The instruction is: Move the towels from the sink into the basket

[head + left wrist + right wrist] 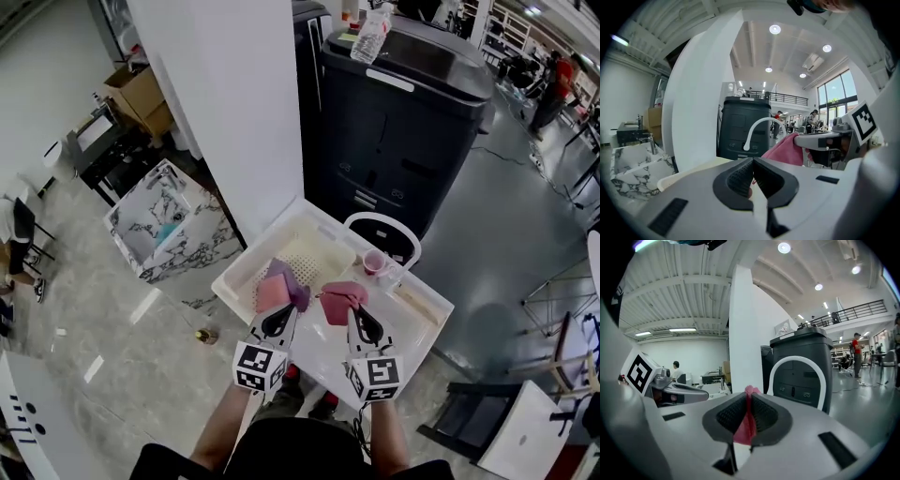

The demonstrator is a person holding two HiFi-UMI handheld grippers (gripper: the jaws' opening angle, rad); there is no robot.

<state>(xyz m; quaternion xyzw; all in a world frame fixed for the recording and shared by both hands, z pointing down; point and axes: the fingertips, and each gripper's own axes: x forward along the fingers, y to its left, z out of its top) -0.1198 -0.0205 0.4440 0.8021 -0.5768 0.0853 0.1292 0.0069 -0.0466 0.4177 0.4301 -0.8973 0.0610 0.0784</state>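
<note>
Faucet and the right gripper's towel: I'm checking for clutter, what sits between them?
A small pink cup stands on the sink between the faucet and the dark pink towel in the right gripper, shown in the head view.

We see a tall black cabinet (pixel 403 122) with a plastic bottle (pixel 372 33) on its top, a white pillar (pixel 234 112) just beside it, and a cardboard box (pixel 141 94) at far left.

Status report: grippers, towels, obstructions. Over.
Left gripper shut on light pink towel, right gripper shut on dark pink towel. Both towels held above the sink. Faucet just past the right gripper.
</note>
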